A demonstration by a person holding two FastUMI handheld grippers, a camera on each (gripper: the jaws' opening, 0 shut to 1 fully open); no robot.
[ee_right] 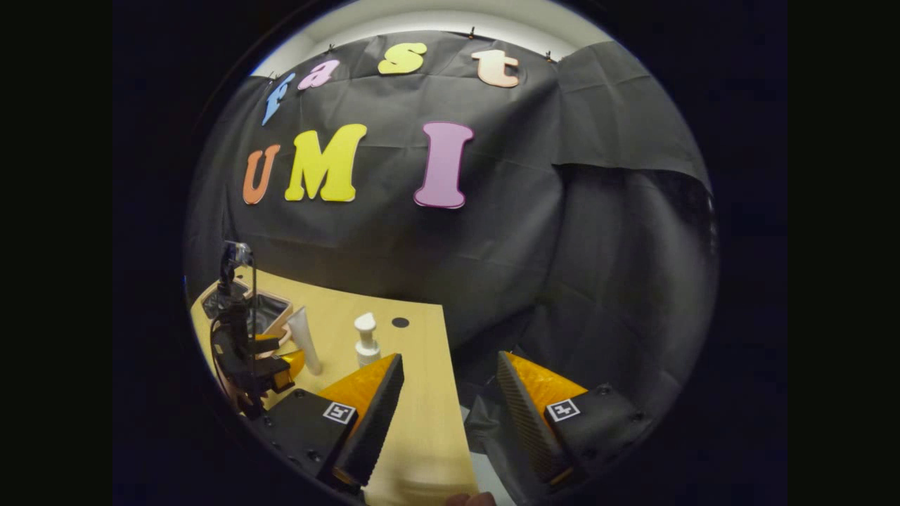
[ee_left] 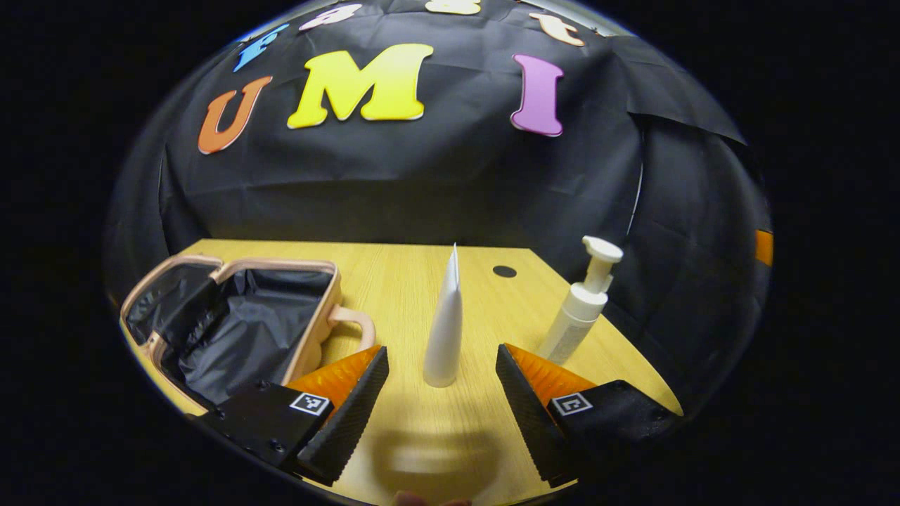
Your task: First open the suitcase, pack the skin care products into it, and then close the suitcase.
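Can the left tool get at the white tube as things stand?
Probably yes. The left tool is open, and the white tube stands upright on the table, centred ahead between its fingers. The suitcase and pump bottle stand off to either side.

Your left gripper [ee_left: 441, 400] faces the white tube [ee_left: 445, 330], fingers spread wide.

You have the tube standing cap-down on the wooden table [ee_left: 401, 281], centred between your two fingers and a little ahead of the tips, touching neither. To its left the suitcase [ee_left: 232, 323] lies open, its black lining showing. To its right the pump bottle [ee_left: 580, 306] stands, just behind your right finger.
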